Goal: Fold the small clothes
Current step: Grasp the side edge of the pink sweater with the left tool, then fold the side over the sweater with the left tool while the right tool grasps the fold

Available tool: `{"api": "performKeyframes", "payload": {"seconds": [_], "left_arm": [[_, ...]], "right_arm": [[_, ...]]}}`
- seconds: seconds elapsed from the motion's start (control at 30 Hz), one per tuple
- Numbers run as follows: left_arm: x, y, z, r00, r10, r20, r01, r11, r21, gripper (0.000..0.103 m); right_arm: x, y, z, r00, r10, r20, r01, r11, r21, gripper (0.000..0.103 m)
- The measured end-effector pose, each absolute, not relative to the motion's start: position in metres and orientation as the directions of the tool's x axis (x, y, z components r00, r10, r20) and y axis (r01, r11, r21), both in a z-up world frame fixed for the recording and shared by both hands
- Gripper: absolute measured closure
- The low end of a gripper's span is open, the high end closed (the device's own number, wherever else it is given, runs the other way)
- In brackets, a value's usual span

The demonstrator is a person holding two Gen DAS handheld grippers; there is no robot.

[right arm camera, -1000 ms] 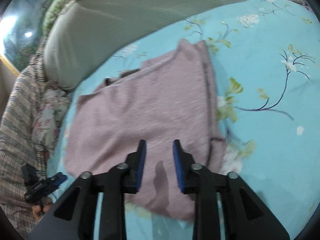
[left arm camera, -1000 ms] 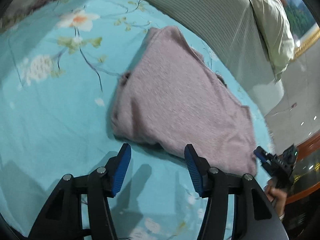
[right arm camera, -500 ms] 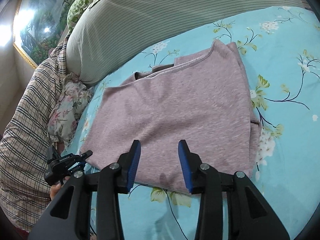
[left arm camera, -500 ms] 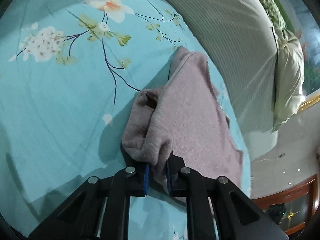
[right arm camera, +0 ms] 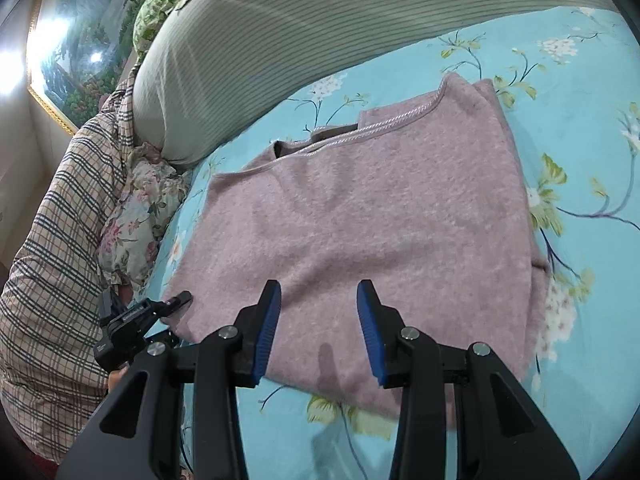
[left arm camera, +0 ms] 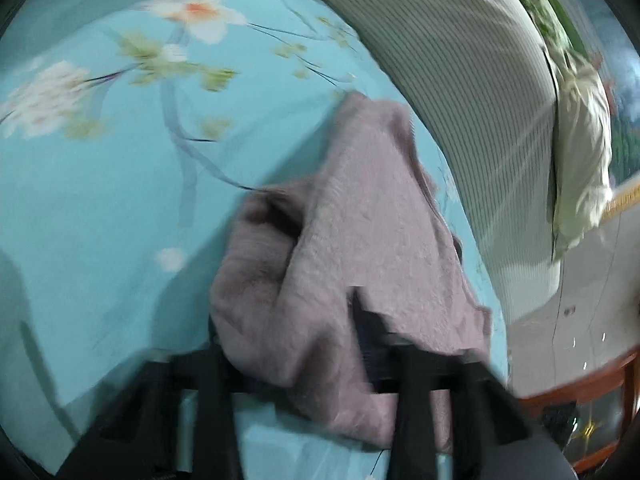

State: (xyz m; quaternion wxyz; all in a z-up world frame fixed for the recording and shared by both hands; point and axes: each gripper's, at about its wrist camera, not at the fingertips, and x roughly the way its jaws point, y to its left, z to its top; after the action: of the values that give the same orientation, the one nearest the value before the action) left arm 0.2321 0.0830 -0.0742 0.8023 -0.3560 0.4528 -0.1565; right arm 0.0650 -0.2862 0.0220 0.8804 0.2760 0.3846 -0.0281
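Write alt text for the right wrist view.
The open right gripper hovers over the near edge of a mauve knit garment lying flat on a turquoise floral bedsheet. At lower left, the left gripper meets the garment's corner; a striped bolster lies behind.

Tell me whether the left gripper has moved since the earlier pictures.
Yes. The left gripper came forward across the blue floral sheet onto the pink garment, whose corner its jaws now pinch.
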Motion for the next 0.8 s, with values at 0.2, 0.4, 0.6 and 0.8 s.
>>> {"api": "performKeyframes", "payload": {"seconds": [0.2,0.4,0.6,0.8], "left_arm": [[0.221,0.034,-0.025,0.585,-0.549,-0.597,0.124,0.788,-0.603,0.094],[0.192,-0.075,0.012,0.586,-0.510,-0.630,0.411,0.857,-0.310,0.093],[0.161,-0.159,-0.011,0.524,-0.511,-0.681,0.587,0.796,-0.146,0.093],[0.160,-0.155,-0.019,0.469,-0.561,-0.682,0.587,0.775,-0.233,0.094]], "right_arm": [[0.086,-0.306,0.021,0.696,0.216,-0.684,0.257,0.815,0.519,0.060],[0.104,-0.328,0.024,0.710,0.290,-0.641,0.234,0.762,0.603,0.055],[0.136,-0.335,0.014,0.682,0.378,-0.626,0.203,0.724,0.659,0.041],[0.166,-0.332,-0.004,0.630,0.364,-0.686,0.240,0.748,0.618,0.039]]}}
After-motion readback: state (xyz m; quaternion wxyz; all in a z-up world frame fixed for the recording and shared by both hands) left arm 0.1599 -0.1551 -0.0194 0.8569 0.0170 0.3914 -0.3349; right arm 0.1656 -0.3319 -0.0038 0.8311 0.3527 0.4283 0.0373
